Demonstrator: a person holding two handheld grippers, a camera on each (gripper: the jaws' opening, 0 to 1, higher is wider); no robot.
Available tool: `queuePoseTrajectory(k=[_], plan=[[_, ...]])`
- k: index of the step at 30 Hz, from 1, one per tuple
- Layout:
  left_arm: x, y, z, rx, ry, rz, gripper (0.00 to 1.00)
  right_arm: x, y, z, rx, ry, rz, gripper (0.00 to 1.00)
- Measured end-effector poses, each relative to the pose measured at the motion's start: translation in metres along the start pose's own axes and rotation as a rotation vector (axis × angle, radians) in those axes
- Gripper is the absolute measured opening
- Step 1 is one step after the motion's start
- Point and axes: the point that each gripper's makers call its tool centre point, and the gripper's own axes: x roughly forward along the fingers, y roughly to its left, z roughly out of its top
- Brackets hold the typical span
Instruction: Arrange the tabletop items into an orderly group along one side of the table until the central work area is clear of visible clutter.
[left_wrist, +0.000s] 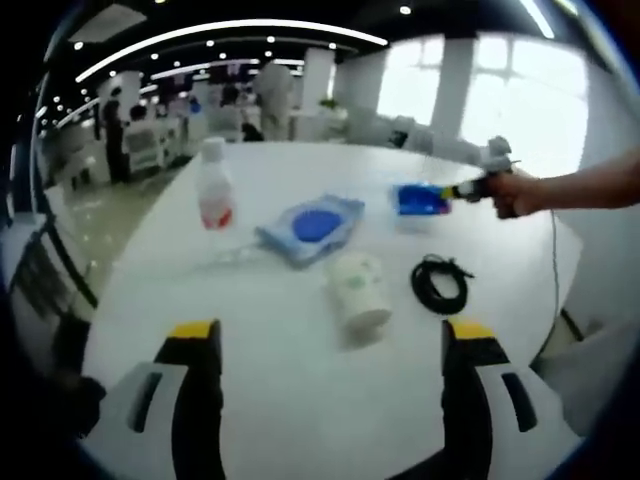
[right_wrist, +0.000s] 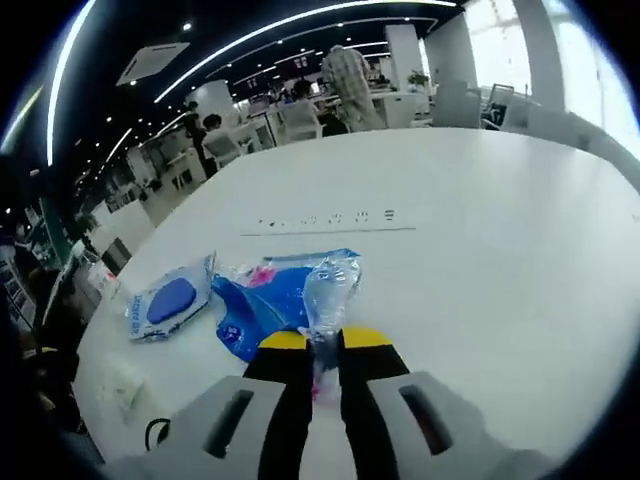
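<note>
L gripper: we're seeing 2 grey jaws w/ black inner faces, yellow tip caps, a dark slot in each grey shell.
R gripper: we're seeing the same build, grey shells w/ dark slots, black inner faces, yellow caps at the tips.
R gripper from L view: we're reading it as a grey body w/ a black-and-yellow front, small & blurry.
Arm: we're seeing it bare, no sleeve showing.
</note>
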Motion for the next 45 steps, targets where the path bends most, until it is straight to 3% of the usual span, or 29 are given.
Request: queuePoseTrajectory(k=[4, 8, 14, 18, 24, 45], plan=[[-0.001, 0.000, 0.000, -0.006, -0.001, -0.002, 0.87, -0.006, -0.007, -0.012, -0.047, 0.041, 0.007, 0.07], [-0.001, 0.002, -0.001, -0.007, 0.004, 0.003, 0.87, -0.008, -0.016, -0.016, -0.039, 0.050, 0.009, 0.07], [-0.001, 0.002, -0.002, -0.004, 0.006, 0.004, 0.87, -0.011, -0.009, -0.024, -0.025, 0.070, 0.033, 0.07], [-0.001, 0.003, -0.001, -0.010, 0.005, 0.004, 0.87, -0.007, -0.008, -0.034, -0.114, 0.127, 0.048, 0.08], [-0.001, 0.005, -0.001, -0.019, 0.003, 0.009, 0.87, -0.001, -0.012, -0.034, -0.098, 0.126, 0.050, 0.08], [0.003, 0.006, -0.006, -0.004, 0.020, 0.016, 0.86, 0.006, -0.029, -0.044, -0.196, 0.177, 0.041, 0.09]])
